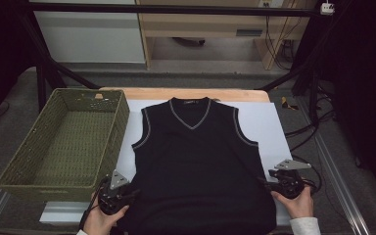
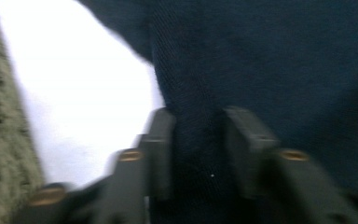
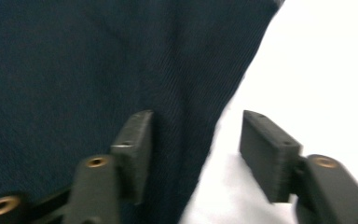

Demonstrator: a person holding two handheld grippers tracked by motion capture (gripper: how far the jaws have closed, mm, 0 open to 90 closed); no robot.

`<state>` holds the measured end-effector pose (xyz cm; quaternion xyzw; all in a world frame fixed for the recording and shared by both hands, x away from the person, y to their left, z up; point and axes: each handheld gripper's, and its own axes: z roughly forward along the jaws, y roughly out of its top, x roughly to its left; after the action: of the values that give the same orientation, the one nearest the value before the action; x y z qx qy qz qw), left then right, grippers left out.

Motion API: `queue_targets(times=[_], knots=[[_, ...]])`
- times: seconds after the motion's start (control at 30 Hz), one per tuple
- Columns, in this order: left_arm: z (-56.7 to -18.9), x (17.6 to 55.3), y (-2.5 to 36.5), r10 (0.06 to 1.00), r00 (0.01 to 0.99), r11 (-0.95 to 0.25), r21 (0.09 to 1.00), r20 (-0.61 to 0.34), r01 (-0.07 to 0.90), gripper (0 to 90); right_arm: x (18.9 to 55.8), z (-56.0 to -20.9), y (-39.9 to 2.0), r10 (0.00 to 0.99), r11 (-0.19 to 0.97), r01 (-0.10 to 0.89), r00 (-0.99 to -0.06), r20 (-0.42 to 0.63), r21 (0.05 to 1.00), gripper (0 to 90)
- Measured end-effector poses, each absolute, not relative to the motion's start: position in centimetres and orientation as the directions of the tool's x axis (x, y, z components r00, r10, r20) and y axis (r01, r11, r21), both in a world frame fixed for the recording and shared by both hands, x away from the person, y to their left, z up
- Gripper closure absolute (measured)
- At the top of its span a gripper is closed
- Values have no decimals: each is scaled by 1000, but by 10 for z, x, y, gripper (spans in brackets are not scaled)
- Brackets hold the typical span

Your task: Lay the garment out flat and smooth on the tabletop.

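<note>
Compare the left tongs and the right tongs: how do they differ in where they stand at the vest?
The left tongs straddle cloth well inside the black vest's side edge, dark knit under both fingers. The right tongs span the opposite edge: one finger over knit, the other over the white sheet. Both stand open near the hem, pinching nothing.

Dark sleeveless V-neck vest, grey-trimmed neck and armholes, flat, front up, on white sheet.
</note>
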<state>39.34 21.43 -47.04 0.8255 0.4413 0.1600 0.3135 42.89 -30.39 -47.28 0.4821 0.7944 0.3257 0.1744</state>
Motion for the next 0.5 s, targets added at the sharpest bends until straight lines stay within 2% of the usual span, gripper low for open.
queue_targets(times=[0.03,0.07,0.13,0.17,0.33,0.43,0.5], knots=[[-469,392,212,822,569,-436,651,7,621,698,429,-475,-304,875,333,662,-483,42,672,505],[-468,392,212,815,579,-450,646,15,617,806,427,-475,-303,876,325,658,-480,47,679,617],[-467,390,208,806,589,-482,633,49,606,831,426,-472,-303,863,322,679,-497,90,660,817],[-465,390,207,803,594,-490,627,53,606,839,425,-471,-302,865,325,682,-495,86,656,839],[-430,379,221,807,584,-476,684,89,552,851,411,-457,-308,868,306,691,-485,107,654,862],[-424,373,222,789,606,-505,668,101,546,842,391,-450,-313,877,307,697,-471,90,648,859],[-426,371,219,788,603,-511,678,124,528,764,380,-454,-313,877,311,709,-470,96,634,788]])
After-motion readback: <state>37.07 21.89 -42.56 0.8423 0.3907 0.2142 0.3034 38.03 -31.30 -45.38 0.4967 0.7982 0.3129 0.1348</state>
